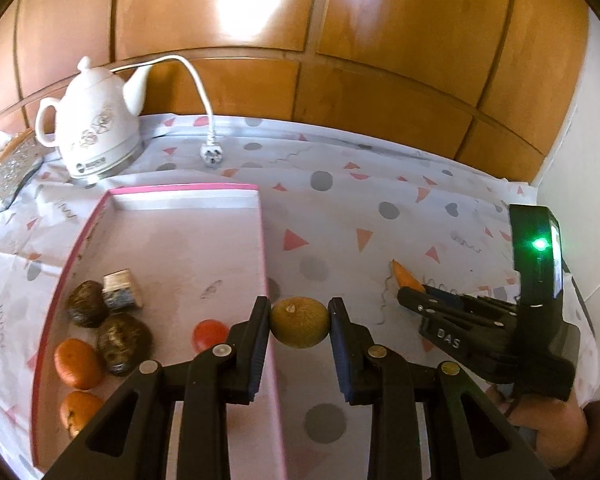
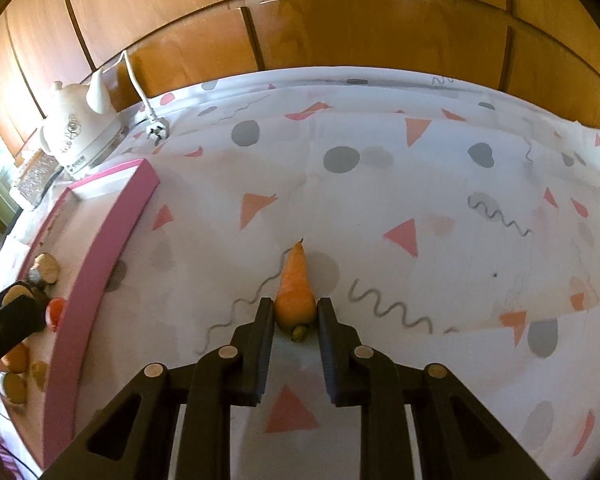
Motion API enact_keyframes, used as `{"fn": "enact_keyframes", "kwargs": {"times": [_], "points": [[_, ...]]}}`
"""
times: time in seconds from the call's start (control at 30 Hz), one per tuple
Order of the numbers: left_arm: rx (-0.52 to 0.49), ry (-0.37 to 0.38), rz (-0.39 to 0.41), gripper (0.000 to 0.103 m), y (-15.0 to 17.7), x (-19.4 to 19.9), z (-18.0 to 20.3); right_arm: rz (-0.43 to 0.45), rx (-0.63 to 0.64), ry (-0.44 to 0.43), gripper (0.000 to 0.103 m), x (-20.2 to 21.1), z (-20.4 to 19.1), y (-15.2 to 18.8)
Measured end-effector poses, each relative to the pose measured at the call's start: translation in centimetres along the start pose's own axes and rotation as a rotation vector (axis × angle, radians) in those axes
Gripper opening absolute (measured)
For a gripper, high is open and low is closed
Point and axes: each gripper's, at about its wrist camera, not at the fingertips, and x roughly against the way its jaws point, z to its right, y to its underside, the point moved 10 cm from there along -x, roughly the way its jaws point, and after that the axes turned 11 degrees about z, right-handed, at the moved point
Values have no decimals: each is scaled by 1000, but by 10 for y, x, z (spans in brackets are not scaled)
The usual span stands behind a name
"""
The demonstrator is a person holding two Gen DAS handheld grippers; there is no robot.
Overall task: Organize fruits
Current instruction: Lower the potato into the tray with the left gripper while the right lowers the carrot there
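Beside pink tray (image 1: pixel 265 240): left gripper (image 1: pixel 299 322) clamping brownish-yellow fruit (image 1: pixel 299 322), likely for dropping inside. Farther right, right gripper (image 2: pixel 294 312) pinching carrot (image 2: pixel 295 294), seemingly sorted separately.

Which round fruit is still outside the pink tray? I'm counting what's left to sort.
The yellowish-brown fruit between the left gripper fingers: it sits just past the pink tray wall, while the others lie inside.

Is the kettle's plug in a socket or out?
Out. The plug lies loose on the tablecloth beside the white kettle.
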Motion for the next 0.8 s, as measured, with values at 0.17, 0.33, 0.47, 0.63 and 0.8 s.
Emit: {"fn": "enact_keyframes", "kwargs": {"times": [0.17, 0.33, 0.47, 0.63, 0.8], "points": [[25, -29, 14, 29, 3, 10, -21, 11, 4, -56, 21, 9, -26, -2], [49, -71, 20, 30, 9, 18, -45, 37, 41, -135, 21, 18, -65, -17], [63, -106, 27, 30, 14, 23, -62, 50, 77, -198, 21, 24, -100, -28], [84, -146, 34, 30, 16, 29, -79, 51, 133, -252, 21, 23, -141, -37], [107, -162, 39, 30, 17, 32, -90, 52, 186, -279, 21, 18, -171, -41]]}}
